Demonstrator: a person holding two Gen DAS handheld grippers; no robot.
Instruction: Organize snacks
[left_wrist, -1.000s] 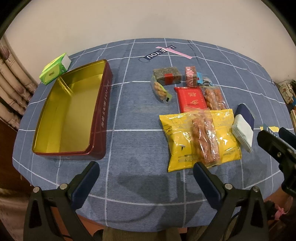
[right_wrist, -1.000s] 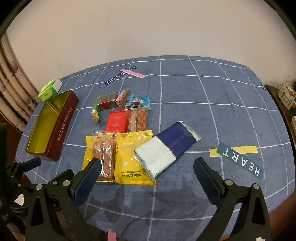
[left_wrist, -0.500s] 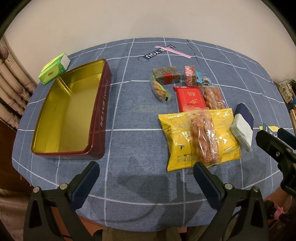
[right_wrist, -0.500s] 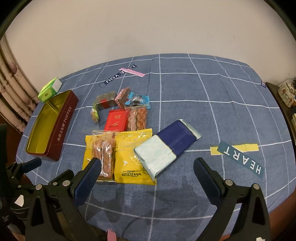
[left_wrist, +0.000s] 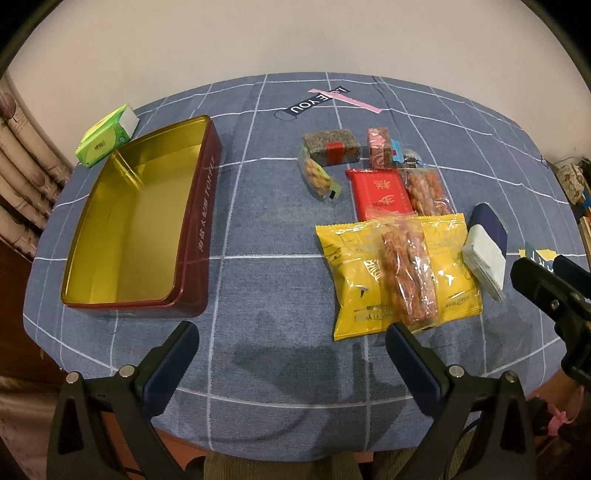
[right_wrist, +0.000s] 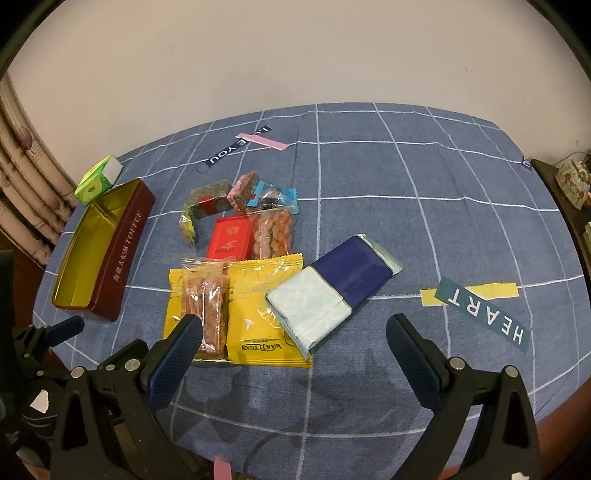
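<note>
Snacks are lying clustered on the blue checked tablecloth (right_wrist: 369, 177): a yellow packet (right_wrist: 258, 317) is sitting nearest the camera, with a clear pack of reddish sticks (right_wrist: 207, 302) lying across its left part and a navy and pale wrapped bar (right_wrist: 332, 291) overlapping its right edge. Beyond them a red packet (right_wrist: 231, 238), a clear bag of twists (right_wrist: 273, 232) and a few smaller sweets are lying close together. Well to the left, a maroon toffee tin (left_wrist: 133, 236) is standing open, its gold inside showing, with a green box (left_wrist: 105, 136) just behind it. The right gripper (right_wrist: 291, 332) is hovering above the near edge of the cluster, jaws spread wide and gripping nothing. The left gripper (left_wrist: 291, 343) is hovering over bare cloth between tin and snacks, equally wide and unladen.
</note>
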